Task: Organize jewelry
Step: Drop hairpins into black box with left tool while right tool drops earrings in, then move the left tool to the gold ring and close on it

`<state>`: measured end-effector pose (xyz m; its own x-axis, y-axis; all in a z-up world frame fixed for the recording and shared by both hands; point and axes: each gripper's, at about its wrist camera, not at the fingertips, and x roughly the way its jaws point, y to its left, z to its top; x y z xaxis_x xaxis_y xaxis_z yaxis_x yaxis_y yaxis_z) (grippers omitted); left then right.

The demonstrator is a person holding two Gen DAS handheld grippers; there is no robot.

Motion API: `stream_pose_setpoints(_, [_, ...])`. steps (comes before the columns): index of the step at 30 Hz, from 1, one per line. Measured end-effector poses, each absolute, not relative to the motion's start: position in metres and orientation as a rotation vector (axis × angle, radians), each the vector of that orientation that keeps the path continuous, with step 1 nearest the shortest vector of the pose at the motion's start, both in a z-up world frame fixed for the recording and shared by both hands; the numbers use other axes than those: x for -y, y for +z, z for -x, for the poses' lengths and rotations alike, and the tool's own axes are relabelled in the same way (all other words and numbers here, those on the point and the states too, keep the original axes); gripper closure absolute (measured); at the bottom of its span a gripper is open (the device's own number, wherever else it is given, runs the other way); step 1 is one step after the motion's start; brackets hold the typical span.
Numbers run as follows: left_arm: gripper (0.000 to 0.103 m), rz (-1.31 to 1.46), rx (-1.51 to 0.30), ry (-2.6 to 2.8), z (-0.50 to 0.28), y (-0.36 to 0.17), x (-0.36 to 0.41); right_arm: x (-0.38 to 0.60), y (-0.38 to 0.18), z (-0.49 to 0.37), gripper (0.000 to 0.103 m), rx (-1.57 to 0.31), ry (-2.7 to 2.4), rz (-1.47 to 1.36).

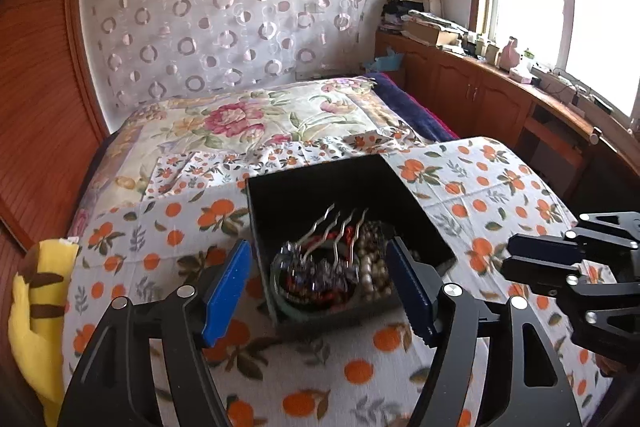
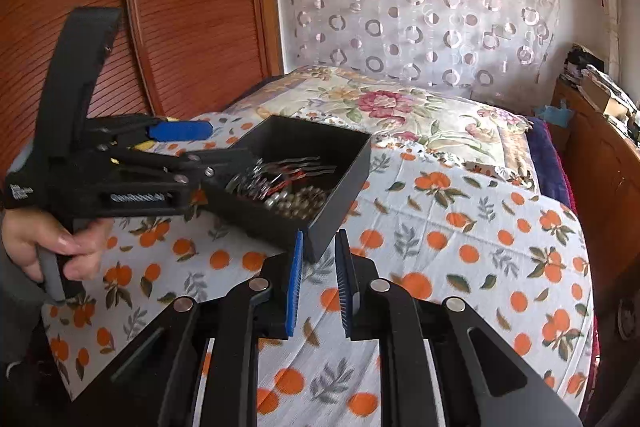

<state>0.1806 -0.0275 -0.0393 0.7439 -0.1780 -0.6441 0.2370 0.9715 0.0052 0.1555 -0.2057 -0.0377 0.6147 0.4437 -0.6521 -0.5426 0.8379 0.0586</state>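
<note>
black box on orange-print cloth over bed, open top w/ jewelry inside: pearl beads, wavy hair comb | left gripper jaws spread wide, straddling box near end, prob to reach in | right gripper jaws narrow gap, pinching nothing, at box corner, prob waiting

- Left tongs, blue pads spread wide, flank the open black square box.
- Silver wavy hairpins and pearl beads lie between them.
- Right tongs sit off to the right.
</note>
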Motion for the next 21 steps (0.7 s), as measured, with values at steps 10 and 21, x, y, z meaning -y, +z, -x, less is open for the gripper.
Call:
stream_pose_setpoints(10, [0.034, -0.095, -0.732, -0.278, -0.124, -0.057, 0.011, 0.197, -0.056, -0.124, 0.073, -0.724, 0.61, 0.144])
stream_pose_setpoints(21, [0.034, -0.125, -0.822, -0.364, -0.095, -0.09, 0.023, 0.196, -0.064, -0.094, 0.073, -0.738, 0.614, 0.152])
